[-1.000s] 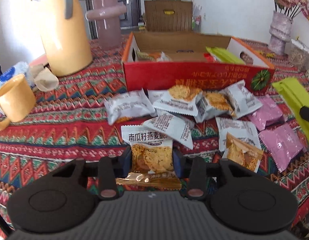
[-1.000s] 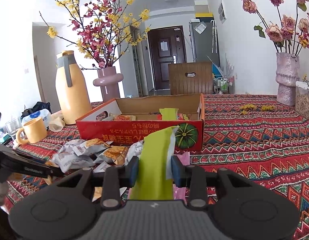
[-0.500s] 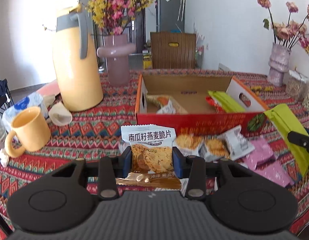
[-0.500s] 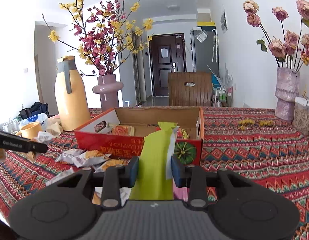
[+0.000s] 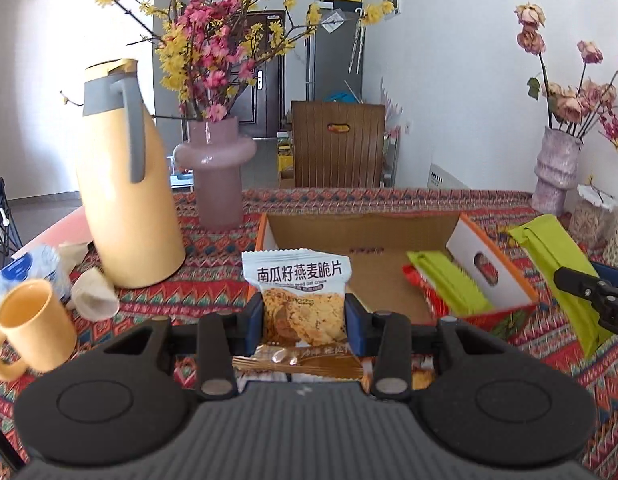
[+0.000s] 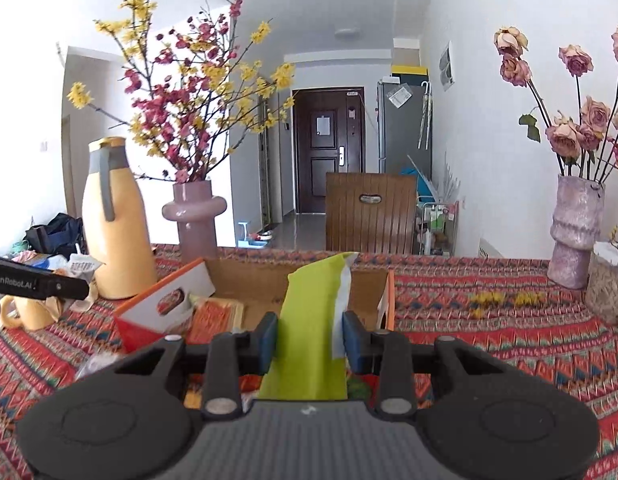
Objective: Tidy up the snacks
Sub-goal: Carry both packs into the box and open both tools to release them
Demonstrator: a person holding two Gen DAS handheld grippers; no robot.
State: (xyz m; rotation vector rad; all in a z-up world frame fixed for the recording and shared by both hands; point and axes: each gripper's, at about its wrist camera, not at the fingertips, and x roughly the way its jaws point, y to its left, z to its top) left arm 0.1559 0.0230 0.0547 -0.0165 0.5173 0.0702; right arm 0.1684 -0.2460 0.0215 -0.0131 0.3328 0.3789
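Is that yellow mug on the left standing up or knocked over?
Standing upright. In the left wrist view the yellow mug sits on the patterned tablecloth with its open mouth facing up. Whether it holds any drink cannot be told.

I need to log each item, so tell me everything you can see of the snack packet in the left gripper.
The oat crisp packet is a small sealed plastic pouch: white crimped top with black Chinese lettering, a clear middle showing golden, seeded crisps, and a brown-gold bottom band. It stands upright, lifted off the table, pinched at its sides by the left gripper, whose blue-padded fingers touch it. It hangs in front of the open cardboard box.
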